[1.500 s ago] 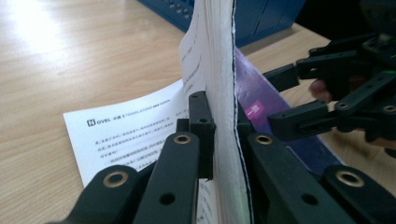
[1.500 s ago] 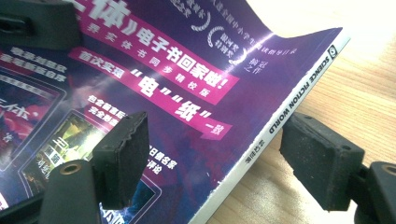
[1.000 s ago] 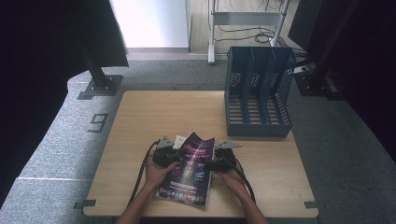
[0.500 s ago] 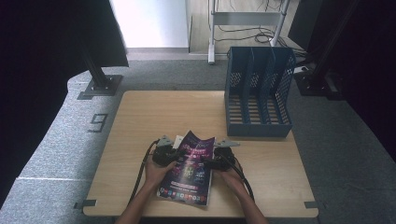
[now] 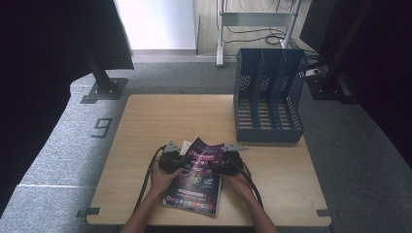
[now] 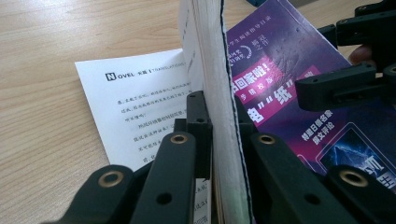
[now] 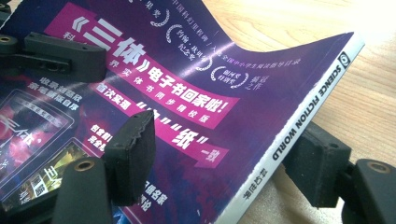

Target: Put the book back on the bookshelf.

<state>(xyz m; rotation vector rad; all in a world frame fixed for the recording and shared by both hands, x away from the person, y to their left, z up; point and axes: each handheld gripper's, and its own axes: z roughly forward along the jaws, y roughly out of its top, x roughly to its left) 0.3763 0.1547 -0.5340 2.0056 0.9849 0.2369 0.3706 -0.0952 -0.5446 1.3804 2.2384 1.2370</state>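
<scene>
A purple-covered magazine [image 5: 194,182] lies on the wooden table [image 5: 160,116] at the near edge, its far end lifted. My left gripper [image 5: 182,162] grips its left side. In the left gripper view it [image 6: 217,121] is shut on the thick page edge of the magazine [image 6: 280,70]. My right gripper [image 5: 219,166] is at the magazine's right side. In the right gripper view it [image 7: 226,154] straddles the white spine of the magazine [image 7: 187,93]. One pad [image 7: 135,149] hovers over the cover, the other [image 7: 317,168] is beside the spine. These jaws have just been closing and do not press.
A white printed sheet [image 6: 140,102] lies on the table under the magazine's left side. A blue mesh file rack [image 5: 267,97] with upright dividers stands at the table's far right. A person's hands come in from the near edge. Bare wood lies to the far left.
</scene>
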